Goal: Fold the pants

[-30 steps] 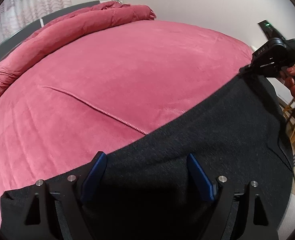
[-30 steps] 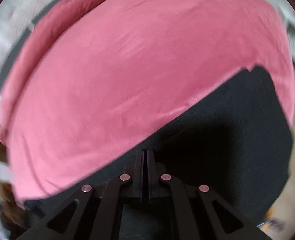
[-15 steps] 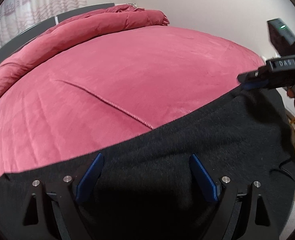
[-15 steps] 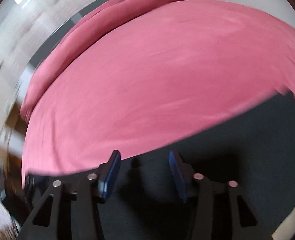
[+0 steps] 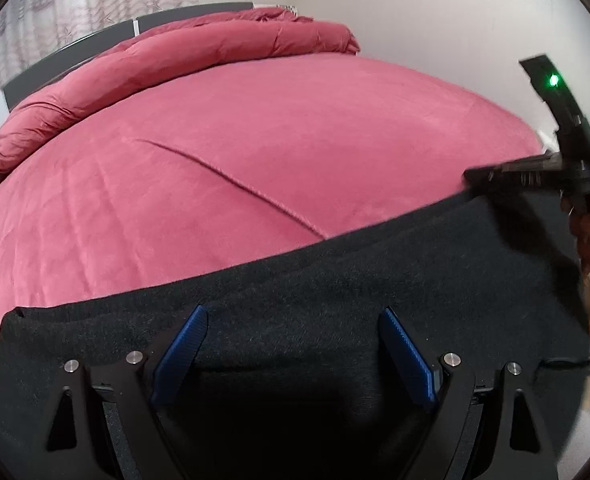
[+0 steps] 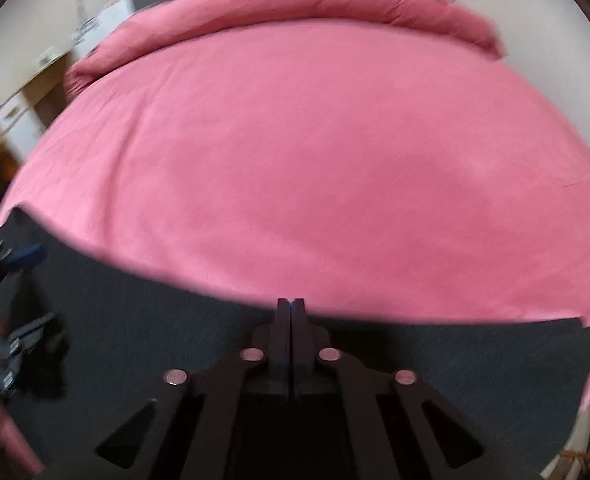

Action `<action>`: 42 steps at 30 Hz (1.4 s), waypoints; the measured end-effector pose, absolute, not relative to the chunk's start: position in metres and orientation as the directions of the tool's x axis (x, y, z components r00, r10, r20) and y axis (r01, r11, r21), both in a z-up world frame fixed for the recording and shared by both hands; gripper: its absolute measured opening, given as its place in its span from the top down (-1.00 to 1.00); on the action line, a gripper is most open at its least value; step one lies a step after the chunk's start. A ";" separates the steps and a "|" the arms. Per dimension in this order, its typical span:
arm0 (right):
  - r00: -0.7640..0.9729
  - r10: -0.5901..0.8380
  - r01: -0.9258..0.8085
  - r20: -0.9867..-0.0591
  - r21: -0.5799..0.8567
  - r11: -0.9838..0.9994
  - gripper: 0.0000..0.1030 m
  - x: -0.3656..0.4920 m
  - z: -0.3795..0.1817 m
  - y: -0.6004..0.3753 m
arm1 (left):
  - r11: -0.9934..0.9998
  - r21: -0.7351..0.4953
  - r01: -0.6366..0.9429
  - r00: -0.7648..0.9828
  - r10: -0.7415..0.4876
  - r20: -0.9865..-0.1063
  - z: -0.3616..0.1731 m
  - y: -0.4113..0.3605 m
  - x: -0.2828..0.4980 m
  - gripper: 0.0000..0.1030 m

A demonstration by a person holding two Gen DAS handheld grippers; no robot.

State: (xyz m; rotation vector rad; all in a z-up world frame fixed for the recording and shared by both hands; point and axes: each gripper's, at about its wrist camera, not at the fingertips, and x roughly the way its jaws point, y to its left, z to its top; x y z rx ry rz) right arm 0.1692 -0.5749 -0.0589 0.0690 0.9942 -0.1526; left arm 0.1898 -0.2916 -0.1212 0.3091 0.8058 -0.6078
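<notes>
Dark charcoal pants [image 5: 335,300] lie flat across the near side of a pink bed [image 5: 255,152]. My left gripper [image 5: 293,314] hovers just above them near their front edge, jaws wide apart with only flat cloth below the blue pads. In the left wrist view my right gripper [image 5: 475,176], held in a hand, reaches in from the right to the pants' far edge. Seen from its own camera, the right gripper [image 6: 291,304] has its fingers pressed together right on that far edge of the pants [image 6: 435,356], and the cloth seems pinched between them.
A rolled pink duvet [image 5: 175,60] lies along the dark headboard [image 5: 191,16] at the far end, with a curtain behind. White drawers [image 6: 11,120] stand off the bed's left side. A cable [image 5: 575,364] trails on the floor at the right.
My right gripper opened, rolled and slid along the pants' far edge, then shut again there. The left gripper stayed open and almost still.
</notes>
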 end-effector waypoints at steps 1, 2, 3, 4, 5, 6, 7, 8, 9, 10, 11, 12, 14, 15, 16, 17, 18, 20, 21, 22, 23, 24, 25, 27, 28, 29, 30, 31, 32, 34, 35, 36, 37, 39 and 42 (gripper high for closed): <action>0.543 -0.114 0.232 -0.832 0.018 0.973 1.00 0.166 -0.064 -0.586 | 0.778 0.060 0.626 0.546 -0.382 -0.746 -0.123 -0.295 0.187 -0.74; 0.575 -0.065 0.285 -0.816 0.126 0.950 0.98 0.158 -0.066 -0.599 | 0.766 0.089 0.637 0.553 -0.374 -0.745 -0.123 -0.297 0.183 -0.74; 0.631 0.005 0.319 -0.776 0.265 0.910 0.75 0.141 -0.066 -0.611 | 0.758 0.105 0.644 0.556 -0.370 -0.744 -0.124 -0.297 0.180 -0.74; 0.682 0.035 0.349 -0.730 0.368 0.862 0.52 0.121 -0.066 -0.622 | 0.752 0.112 0.650 0.557 -0.371 -0.743 -0.124 -0.296 0.177 -0.75; 0.720 0.042 0.374 -0.693 0.437 0.818 0.12 0.100 -0.065 -0.631 | 0.750 0.113 0.652 0.557 -0.372 -0.742 -0.124 -0.295 0.175 -0.75; 0.753 0.049 0.386 -0.657 0.499 0.776 0.08 0.077 -0.066 -0.639 | 0.749 0.114 0.653 0.557 -0.372 -0.743 -0.123 -0.292 0.173 -0.75; 0.778 0.058 0.391 -0.625 0.555 0.734 0.07 0.053 -0.067 -0.647 | 0.750 0.116 0.651 0.559 -0.370 -0.742 -0.123 -0.290 0.171 -0.75; 0.785 0.046 0.416 -0.618 0.581 0.700 0.06 0.024 -0.070 -0.655 | 0.753 0.117 0.648 0.560 -0.367 -0.743 -0.122 -0.287 0.168 -0.75; 0.786 0.009 0.454 -0.618 0.587 0.671 0.06 -0.006 -0.073 -0.663 | 0.755 0.110 0.647 0.555 -0.367 -0.746 -0.121 -0.282 0.165 -0.75; 0.786 -0.029 0.490 -0.618 0.593 0.639 0.05 -0.032 -0.076 -0.672 | 0.757 0.103 0.645 0.549 -0.366 -0.751 -0.121 -0.280 0.161 -0.75; 0.785 -0.058 0.519 -0.616 0.605 0.604 0.04 -0.053 -0.080 -0.679 | 0.761 0.098 0.641 0.545 -0.361 -0.757 -0.120 -0.281 0.159 -0.75; 0.788 -0.081 0.542 -0.611 0.625 0.562 -0.01 -0.070 -0.088 -0.685 | 0.769 0.084 0.633 0.532 -0.354 -0.769 -0.121 -0.277 0.157 -0.76; 0.786 -0.130 0.592 -0.604 0.676 0.438 -0.18 -0.116 -0.108 -0.705 | 0.793 0.033 0.608 0.499 -0.349 -0.793 -0.123 -0.269 0.155 -0.76; 0.775 -0.151 0.617 -0.613 0.685 0.387 -0.28 -0.129 -0.118 -0.709 | 0.809 0.007 0.588 0.495 -0.354 -0.793 -0.123 -0.261 0.152 -0.76; 0.775 -0.172 0.628 -0.608 0.711 0.316 -0.31 -0.146 -0.135 -0.716 | 0.821 -0.008 0.570 0.498 -0.353 -0.792 -0.123 -0.255 0.149 -0.76; 0.784 -0.182 0.620 -0.593 0.733 0.280 -0.35 -0.155 -0.145 -0.719 | 0.827 -0.010 0.561 0.499 -0.348 -0.794 -0.124 -0.253 0.147 -0.76; 0.795 -0.189 0.606 -0.576 0.760 0.235 -0.39 -0.163 -0.158 -0.722 | 0.833 -0.006 0.553 0.501 -0.339 -0.797 -0.123 -0.249 0.144 -0.76; 0.822 -0.166 0.569 -0.545 0.800 0.192 -0.47 -0.158 -0.175 -0.726 | 0.839 0.006 0.544 0.510 -0.325 -0.797 -0.121 -0.245 0.140 -0.76; 0.840 -0.147 0.542 -0.522 0.822 0.176 -0.47 -0.164 -0.183 -0.730 | 0.842 0.010 0.539 0.513 -0.319 -0.797 -0.120 -0.243 0.138 -0.76; 0.872 -0.112 0.489 -0.476 0.860 0.148 -0.47 -0.160 -0.195 -0.728 | 0.849 0.009 0.528 0.514 -0.311 -0.800 -0.121 -0.239 0.136 -0.76; 0.890 -0.091 0.456 -0.448 0.881 0.128 -0.47 -0.155 -0.202 -0.729 | 0.855 0.009 0.519 0.514 -0.304 -0.802 -0.121 -0.237 0.136 -0.76; 0.911 -0.066 0.412 -0.408 0.906 0.095 -0.47 -0.148 -0.210 -0.730 | 0.863 0.005 0.505 0.513 -0.295 -0.806 -0.120 -0.233 0.136 -0.76; 0.923 -0.057 0.384 -0.380 0.921 0.072 -0.47 -0.149 -0.212 -0.736 | 0.871 -0.003 0.491 0.512 -0.291 -0.808 -0.121 -0.229 0.136 -0.76; 0.954 -0.055 0.296 -0.295 0.955 0.007 -0.46 -0.143 -0.222 -0.739 | 0.883 -0.015 0.469 0.512 -0.286 -0.810 -0.120 -0.221 0.136 -0.76; 0.969 -0.061 0.240 -0.240 0.971 -0.014 -0.46 -0.141 -0.224 -0.739 | 0.886 -0.018 0.464 0.513 -0.285 -0.810 -0.119 -0.216 0.136 -0.76; 0.985 -0.066 0.160 -0.161 0.987 -0.015 -0.47 -0.140 -0.222 -0.740 | 0.887 -0.018 0.461 0.514 -0.284 -0.810 -0.119 -0.213 0.133 -0.76; 0.989 -0.074 0.131 -0.131 0.991 -0.002 -0.47 -0.141 -0.217 -0.743 | 0.887 -0.016 0.461 0.515 -0.282 -0.810 -0.119 -0.211 0.132 -0.76; 0.990 -0.083 0.119 -0.116 0.993 0.027 -0.47 -0.141 -0.213 -0.744 | 0.886 -0.013 0.463 0.515 -0.281 -0.810 -0.119 -0.211 0.132 -0.76; 0.992 -0.079 0.107 -0.102 0.993 0.055 -0.47 -0.141 -0.211 -0.745 | 0.885 -0.006 0.466 0.517 -0.278 -0.809 -0.120 -0.211 0.129 -0.76; 0.993 -0.073 0.091 -0.089 0.995 0.028 -0.42 -0.143 -0.215 -0.747 | 0.883 0.007 0.469 0.523 -0.271 -0.808 -0.122 -0.211 0.127 -0.77; 0.994 -0.080 0.074 -0.073 0.997 0.015 -0.35 -0.146 -0.216 -0.747 | 0.883 0.010 0.469 0.524 -0.269 -0.808 -0.122 -0.213 0.126 -0.77; 0.994 -0.093 0.050 -0.048 0.999 0.016 -0.25 -0.150 -0.216 -0.748 | 0.883 0.010 0.469 0.525 -0.269 -0.808 -0.122 -0.216 0.125 -0.77; 0.995 -0.097 0.033 -0.030 0.999 0.029 -0.21 -0.154 -0.215 -0.750 | 0.883 0.010 0.469 0.525 -0.270 -0.807 -0.123 -0.218 0.126 -0.77; 0.996 -0.081 0.046 -0.041 0.997 0.063 -0.19 -0.151 -0.210 -0.752 | 0.883 0.006 0.470 0.523 -0.273 -0.807 -0.126 -0.220 0.125 -0.78; 0.991 -0.062 0.122 -0.118 0.990 0.071 0.23 -0.139 -0.210 -0.759 | 0.884 -0.005 0.468 0.519 -0.279 -0.808 -0.125 -0.216 0.126 -0.78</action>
